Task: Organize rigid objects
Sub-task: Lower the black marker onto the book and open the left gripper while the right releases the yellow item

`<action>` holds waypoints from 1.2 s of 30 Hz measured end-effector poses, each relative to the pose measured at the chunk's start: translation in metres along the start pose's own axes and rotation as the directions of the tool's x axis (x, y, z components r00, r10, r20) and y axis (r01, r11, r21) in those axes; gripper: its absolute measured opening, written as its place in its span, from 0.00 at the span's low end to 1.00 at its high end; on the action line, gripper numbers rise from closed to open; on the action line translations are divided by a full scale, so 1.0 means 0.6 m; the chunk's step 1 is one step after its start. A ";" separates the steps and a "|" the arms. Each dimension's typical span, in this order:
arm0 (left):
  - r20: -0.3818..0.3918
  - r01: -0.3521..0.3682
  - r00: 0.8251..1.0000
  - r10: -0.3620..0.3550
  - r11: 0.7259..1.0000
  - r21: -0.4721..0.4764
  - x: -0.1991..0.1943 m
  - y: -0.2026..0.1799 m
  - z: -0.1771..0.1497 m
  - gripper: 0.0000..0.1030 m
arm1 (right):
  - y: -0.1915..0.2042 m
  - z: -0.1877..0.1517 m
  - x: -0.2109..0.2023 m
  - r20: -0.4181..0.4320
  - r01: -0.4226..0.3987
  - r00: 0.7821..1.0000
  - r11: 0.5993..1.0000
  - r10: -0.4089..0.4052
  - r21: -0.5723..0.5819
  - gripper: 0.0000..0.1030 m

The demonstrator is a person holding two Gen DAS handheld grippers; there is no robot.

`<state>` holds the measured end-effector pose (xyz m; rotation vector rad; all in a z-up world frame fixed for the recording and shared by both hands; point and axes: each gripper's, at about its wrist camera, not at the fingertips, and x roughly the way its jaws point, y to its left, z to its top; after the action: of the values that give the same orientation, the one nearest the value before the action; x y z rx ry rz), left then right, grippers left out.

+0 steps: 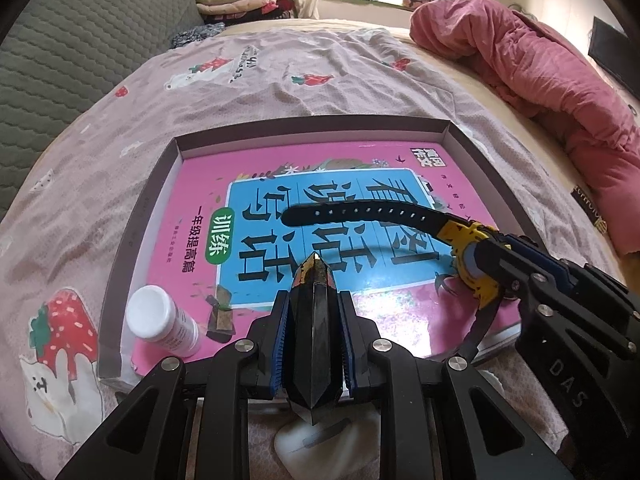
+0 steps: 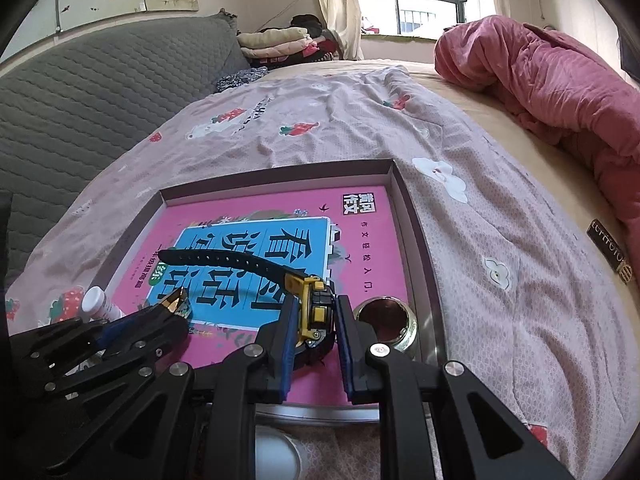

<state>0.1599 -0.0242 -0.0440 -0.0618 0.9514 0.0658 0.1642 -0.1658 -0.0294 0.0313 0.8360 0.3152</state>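
Note:
A shallow box (image 1: 312, 128) lies on the bed with a pink and blue book (image 1: 192, 200) flat inside it. My left gripper (image 1: 314, 296) is shut on a black faceted stick with a gold tip (image 1: 314, 320), held over the book's near edge. To its right, my right gripper (image 1: 486, 258) is shut on the yellow case of a watch (image 1: 476, 256); the black strap (image 1: 360, 214) arches left above the book. In the right wrist view the right gripper (image 2: 316, 304) clamps the watch (image 2: 316, 312), and the left gripper (image 2: 176, 312) holds the stick (image 2: 178, 300) at the left.
A white bottle (image 1: 160, 324) lies in the box's near left corner and a metal cup (image 2: 386, 320) stands in its near right corner. A bunched pink quilt (image 1: 540, 60) fills the right, a grey quilted headboard (image 1: 80, 60) the left. A white object (image 1: 320, 440) lies under my left gripper.

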 end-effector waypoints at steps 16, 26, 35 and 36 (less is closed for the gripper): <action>0.010 -0.019 1.000 0.020 1.000 -0.021 0.004 0.015 0.003 0.22 | -0.010 0.008 -0.022 0.061 -0.066 0.996 0.998 0.065 0.019 0.19; -0.023 -0.008 1.000 0.007 0.999 -0.039 0.015 0.018 -0.006 0.22 | -0.026 0.008 -0.025 0.073 -0.032 0.997 0.999 0.029 0.040 0.31; -0.040 0.009 0.999 -0.012 0.997 -0.076 0.012 0.028 -0.007 0.24 | -0.029 0.009 -0.023 0.073 -0.029 0.997 0.999 0.027 0.029 0.32; -0.041 0.010 0.999 -0.013 0.997 -0.080 0.012 0.029 -0.007 0.24 | -0.027 0.008 -0.022 0.072 -0.029 0.997 0.999 0.027 0.026 0.32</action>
<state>0.1594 -0.0069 -0.0525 -0.1426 0.9894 0.0923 0.1639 -0.1848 -0.0189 0.0789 0.7694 0.3276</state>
